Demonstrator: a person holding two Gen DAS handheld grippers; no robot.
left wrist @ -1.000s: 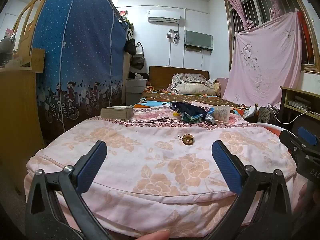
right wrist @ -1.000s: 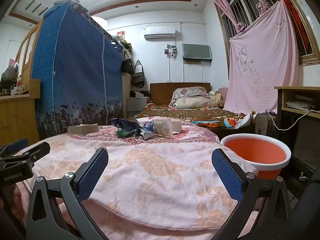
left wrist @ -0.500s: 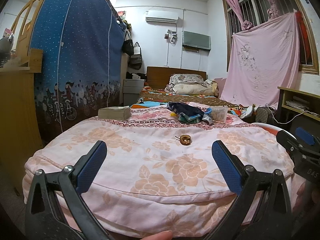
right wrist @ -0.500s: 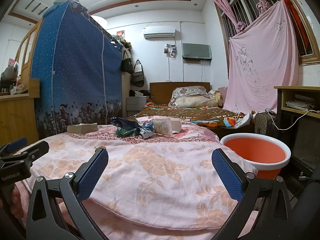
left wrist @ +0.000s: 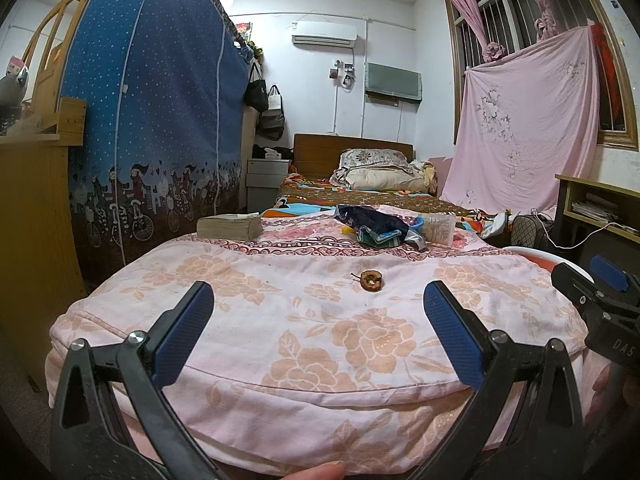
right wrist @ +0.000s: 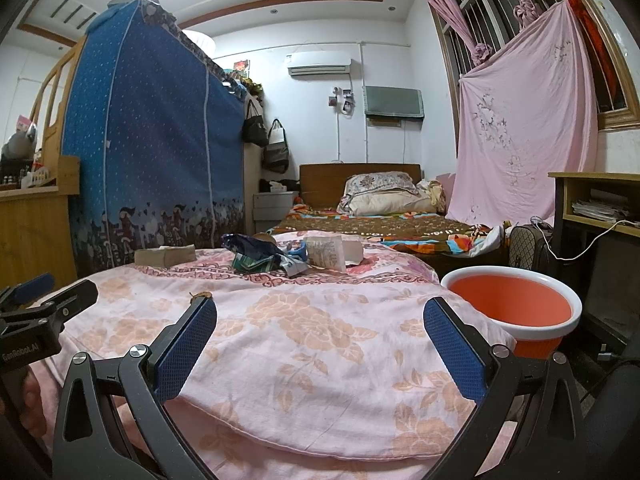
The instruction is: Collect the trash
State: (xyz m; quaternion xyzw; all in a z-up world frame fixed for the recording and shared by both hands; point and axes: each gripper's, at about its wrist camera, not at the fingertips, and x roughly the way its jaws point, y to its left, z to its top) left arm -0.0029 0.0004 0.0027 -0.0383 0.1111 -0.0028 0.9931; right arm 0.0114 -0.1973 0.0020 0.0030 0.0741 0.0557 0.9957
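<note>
Left tool (left wrist: pixel 318 320) spread wide, empty; apple core (left wrist: pixel 371 281) lies on bed (left wrist: pixel 280 320) just ahead, centre frame, slightly right. Right tool (right wrist: pixel 320 324) spread too, core near its left finger; left looks nearer.

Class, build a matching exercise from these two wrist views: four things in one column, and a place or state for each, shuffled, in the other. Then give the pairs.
Things
1. small brown fruit core
2. round orange plastic basin
3. tan tissue pack
4. left hand-held gripper

Places or states
A. beside the pink floral quilt, off its right edge
B. open, holding nothing
C. alone in the middle of the quilt
D. far left part of the quilt

Pairs: 1-C, 2-A, 3-D, 4-B
</note>
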